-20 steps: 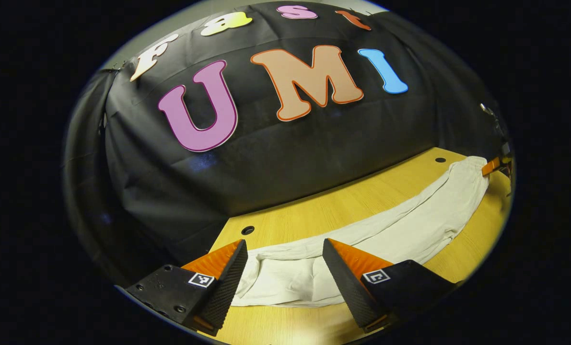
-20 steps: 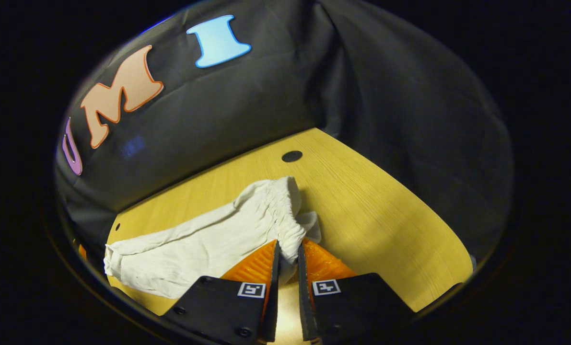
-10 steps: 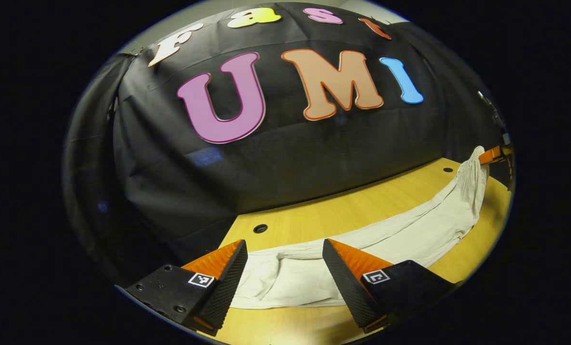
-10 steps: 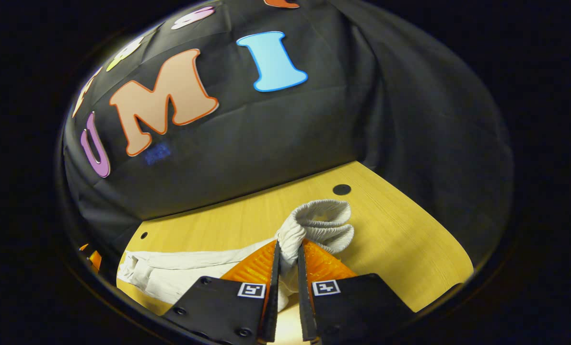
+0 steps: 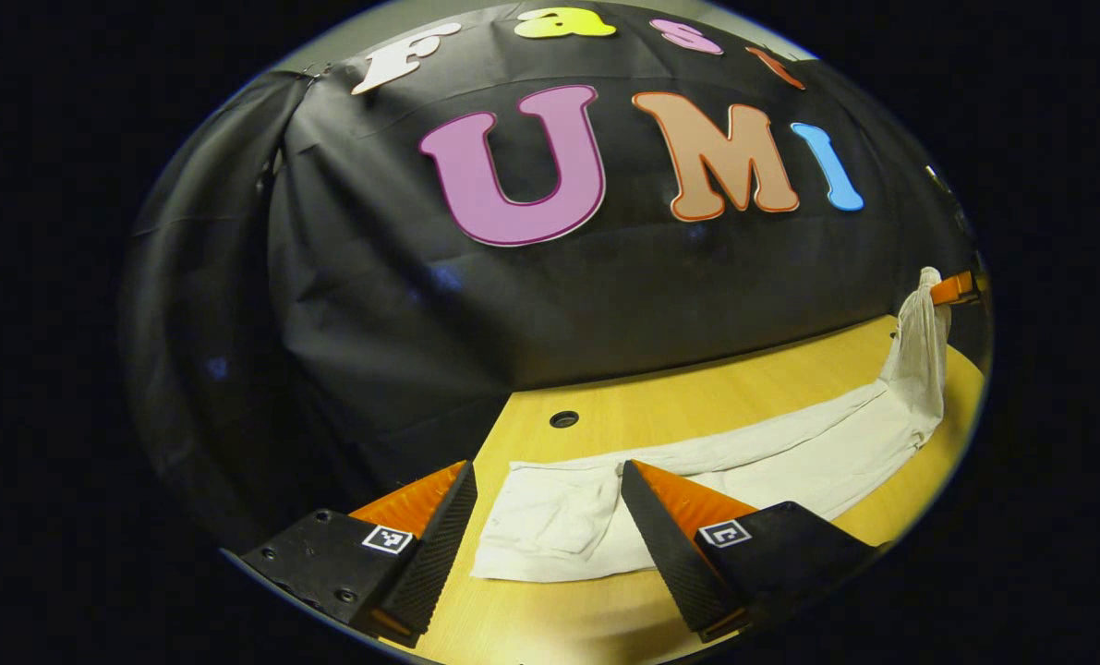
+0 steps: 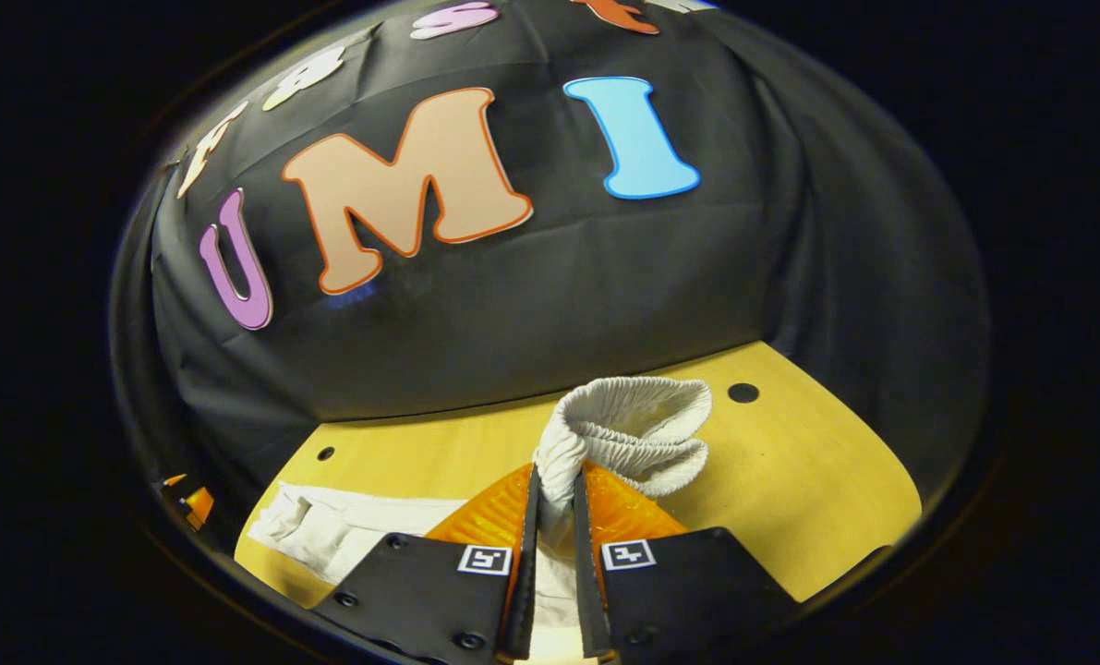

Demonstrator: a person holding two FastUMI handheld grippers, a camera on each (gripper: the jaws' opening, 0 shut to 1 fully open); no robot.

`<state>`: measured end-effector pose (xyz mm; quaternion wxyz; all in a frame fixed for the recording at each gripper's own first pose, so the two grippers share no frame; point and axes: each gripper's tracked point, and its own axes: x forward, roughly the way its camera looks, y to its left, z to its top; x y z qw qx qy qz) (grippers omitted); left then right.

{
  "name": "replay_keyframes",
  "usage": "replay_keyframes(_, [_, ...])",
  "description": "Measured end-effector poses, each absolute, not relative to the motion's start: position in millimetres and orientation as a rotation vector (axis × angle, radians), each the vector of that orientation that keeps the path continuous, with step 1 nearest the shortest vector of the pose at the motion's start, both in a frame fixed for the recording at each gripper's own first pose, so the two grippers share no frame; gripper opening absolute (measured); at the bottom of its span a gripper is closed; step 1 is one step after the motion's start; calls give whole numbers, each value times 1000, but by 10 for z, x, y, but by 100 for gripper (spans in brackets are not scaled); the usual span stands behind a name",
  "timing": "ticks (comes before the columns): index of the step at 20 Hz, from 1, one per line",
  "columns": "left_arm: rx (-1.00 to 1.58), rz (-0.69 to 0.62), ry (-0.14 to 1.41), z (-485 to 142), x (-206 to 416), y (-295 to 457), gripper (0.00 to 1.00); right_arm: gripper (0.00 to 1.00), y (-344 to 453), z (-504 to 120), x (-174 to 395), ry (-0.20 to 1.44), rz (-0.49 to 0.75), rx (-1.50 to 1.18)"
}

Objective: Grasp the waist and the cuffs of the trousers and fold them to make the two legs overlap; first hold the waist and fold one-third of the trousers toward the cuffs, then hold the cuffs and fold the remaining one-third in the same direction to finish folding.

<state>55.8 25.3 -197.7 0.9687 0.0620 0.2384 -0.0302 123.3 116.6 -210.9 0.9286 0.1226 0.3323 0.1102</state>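
Observation:
Cream trousers (image 5: 771,453) lie stretched across the wooden table (image 5: 697,397), legs overlapping. Their cuff end (image 5: 550,526) rests flat just beyond my left gripper (image 5: 547,471), which is open and a little above the cloth, not touching it. In the left gripper view the far waist end (image 5: 919,332) rises off the table to the right gripper (image 5: 954,288). In the right gripper view my right gripper (image 6: 557,471) is shut on the gathered elastic waist (image 6: 633,429), held up above the table (image 6: 817,499). The legs (image 6: 337,526) trail left toward the left gripper (image 6: 189,503).
Black cloth walls close the table at the back and sides. Small round holes sit in the tabletop: one (image 5: 564,419) near the cuffs, one (image 6: 743,392) behind the waist, one (image 6: 326,453) at far left. Bare wood lies to the right of the waist.
My right gripper has lifted the waist up off the table, and the cloth below it now hangs. The left gripper stayed open and swung, so the cuffs sit more to its right.

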Motion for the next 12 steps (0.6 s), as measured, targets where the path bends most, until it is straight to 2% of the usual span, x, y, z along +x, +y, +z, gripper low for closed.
replay_keyframes(6, [128, -23, 504, -2079, 460, 671, 96, 22, 1854, -2177, 1090, 705, 309, 241])
replay_keyframes(12, [141, -18, 530, -2183, 367, 933, 96, 22, 2503, -2647, 698, 793, 420, 180])
